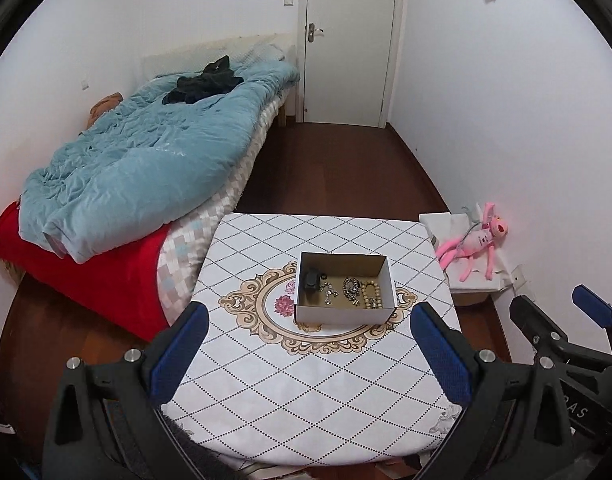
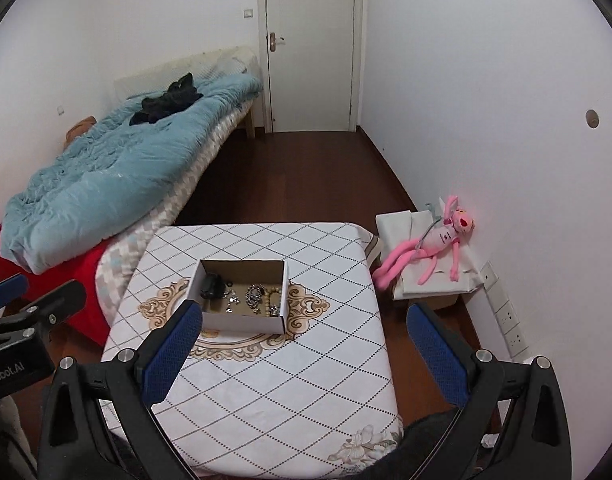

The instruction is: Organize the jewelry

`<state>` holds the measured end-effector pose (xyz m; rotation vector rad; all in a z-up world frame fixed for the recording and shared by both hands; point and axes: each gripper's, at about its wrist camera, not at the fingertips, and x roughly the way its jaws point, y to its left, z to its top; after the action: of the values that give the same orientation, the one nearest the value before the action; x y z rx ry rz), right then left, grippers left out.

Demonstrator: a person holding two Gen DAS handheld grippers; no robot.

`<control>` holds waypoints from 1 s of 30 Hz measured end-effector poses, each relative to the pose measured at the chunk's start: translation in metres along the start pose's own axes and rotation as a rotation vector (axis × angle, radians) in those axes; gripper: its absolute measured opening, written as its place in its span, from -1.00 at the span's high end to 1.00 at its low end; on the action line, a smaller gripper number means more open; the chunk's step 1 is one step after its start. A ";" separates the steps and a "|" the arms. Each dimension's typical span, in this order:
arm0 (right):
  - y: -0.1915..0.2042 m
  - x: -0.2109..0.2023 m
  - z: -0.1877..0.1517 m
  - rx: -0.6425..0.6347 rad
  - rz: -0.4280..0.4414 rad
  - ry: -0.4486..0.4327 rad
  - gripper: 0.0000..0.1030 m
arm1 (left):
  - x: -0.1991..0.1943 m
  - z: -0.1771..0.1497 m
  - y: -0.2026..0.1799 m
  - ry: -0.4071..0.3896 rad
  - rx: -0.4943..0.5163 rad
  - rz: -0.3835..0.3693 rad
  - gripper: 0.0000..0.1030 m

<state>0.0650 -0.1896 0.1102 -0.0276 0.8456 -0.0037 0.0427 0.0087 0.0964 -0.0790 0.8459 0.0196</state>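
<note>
Left gripper point(image 1: 308, 344) hangs above the near half of the table point(image 1: 265, 392), jaws spread wide, nothing between them. Right gripper point(image 2: 303, 344) sits alongside it, jaws just as wide, also empty. Both are short of the box point(image 1: 344, 314), which stands at the table's middle on the ornate medallion print.

Inside the box: a dark case point(image 1: 310, 280) at the left end, a silvery chain point(image 1: 329, 292) beside it, a darker chain point(image 1: 350, 288) next, and pale beads point(image 1: 371, 295) at the right end. All the jewelry looks to be in the box and nothing lies loose on the table.

This reads as the opening of the job, with no piece gripped yet. The next move calls for one gripper to reach forward and dip over the box's near wall, pinching a single piece; the chains look tangle-prone, so a narrow, careful nip is wanted.

Beyond the box, a pink toy point(image 2: 434, 240) lies off the right side and a bed point(image 1: 137, 160) off the left.
</note>
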 end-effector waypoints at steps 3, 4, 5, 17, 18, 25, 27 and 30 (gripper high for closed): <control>0.001 -0.013 -0.001 -0.004 0.012 -0.004 -1.00 | -0.006 -0.002 0.003 0.012 -0.015 -0.004 -0.99; 0.000 -0.016 -0.001 -0.002 0.016 -0.002 -1.00 | -0.007 -0.003 0.003 0.015 -0.017 -0.006 -0.99; 0.000 -0.019 0.000 -0.002 0.020 -0.002 -1.00 | -0.008 -0.004 0.002 0.016 -0.017 -0.006 -1.00; -0.003 -0.005 0.022 0.008 0.021 0.038 -1.00 | 0.021 0.012 -0.010 0.078 0.011 0.007 -1.00; -0.004 0.000 0.025 0.008 0.024 0.046 -1.00 | 0.025 0.014 -0.011 0.081 0.009 0.013 -1.00; -0.006 0.043 0.037 0.002 0.019 0.113 -1.00 | 0.059 0.024 -0.011 0.146 0.016 0.041 -1.00; -0.007 0.059 0.038 0.003 0.019 0.139 -1.00 | 0.067 0.025 -0.010 0.163 0.020 0.043 -1.00; -0.007 0.081 0.037 -0.003 0.008 0.175 -1.00 | 0.082 0.025 -0.012 0.189 0.030 0.056 -1.00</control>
<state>0.1463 -0.1969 0.0745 -0.0270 1.0207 0.0026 0.1161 -0.0020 0.0525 -0.0295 1.0366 0.0527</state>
